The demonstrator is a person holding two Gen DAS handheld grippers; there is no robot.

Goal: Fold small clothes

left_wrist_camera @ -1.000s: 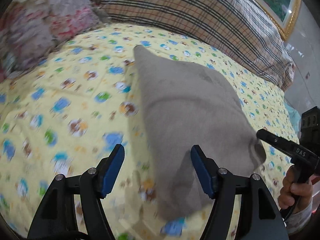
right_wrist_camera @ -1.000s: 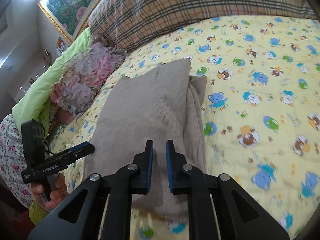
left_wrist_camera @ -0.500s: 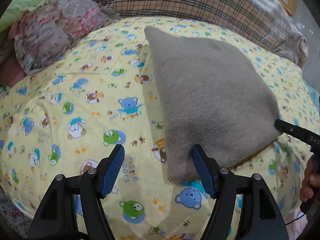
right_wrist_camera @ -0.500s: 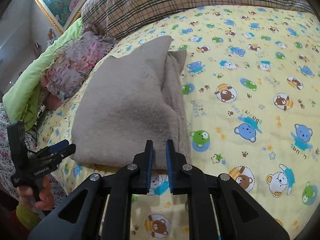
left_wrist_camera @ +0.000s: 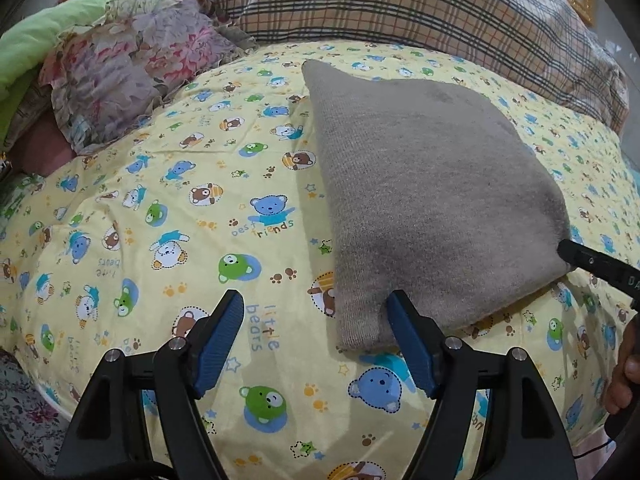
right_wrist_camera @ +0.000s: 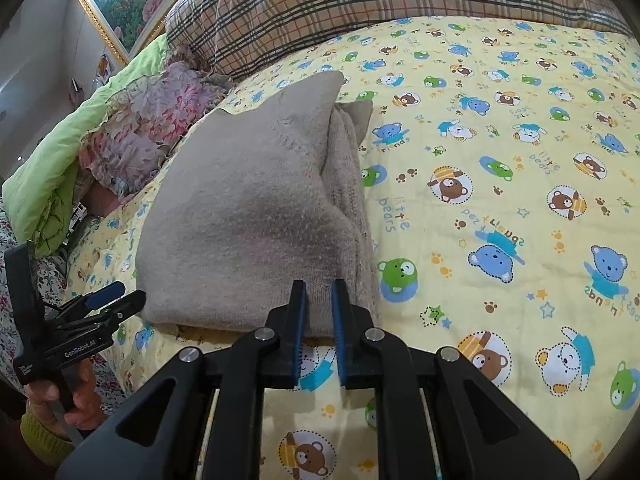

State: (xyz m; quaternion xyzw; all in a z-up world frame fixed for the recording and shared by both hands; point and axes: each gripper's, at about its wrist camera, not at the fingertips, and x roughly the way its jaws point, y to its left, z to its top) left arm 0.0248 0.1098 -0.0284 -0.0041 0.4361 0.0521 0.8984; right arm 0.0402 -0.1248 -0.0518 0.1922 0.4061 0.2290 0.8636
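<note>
Folded grey garment (right_wrist_camera: 256, 220) lying on the bear-print sheet (left_wrist_camera: 168, 216), left gripper (left_wrist_camera: 316, 332) spread wide, right gripper (right_wrist_camera: 319, 312) nearly closed at its near edge without visibly pinching cloth: edges should be aligned before release.

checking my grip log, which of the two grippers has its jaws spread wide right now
The left gripper: its blue-padded jaws stand wide apart beside the near corner of the folded grey knitted garment. The right gripper has its jaws nearly together at the garment's near edge.
</note>
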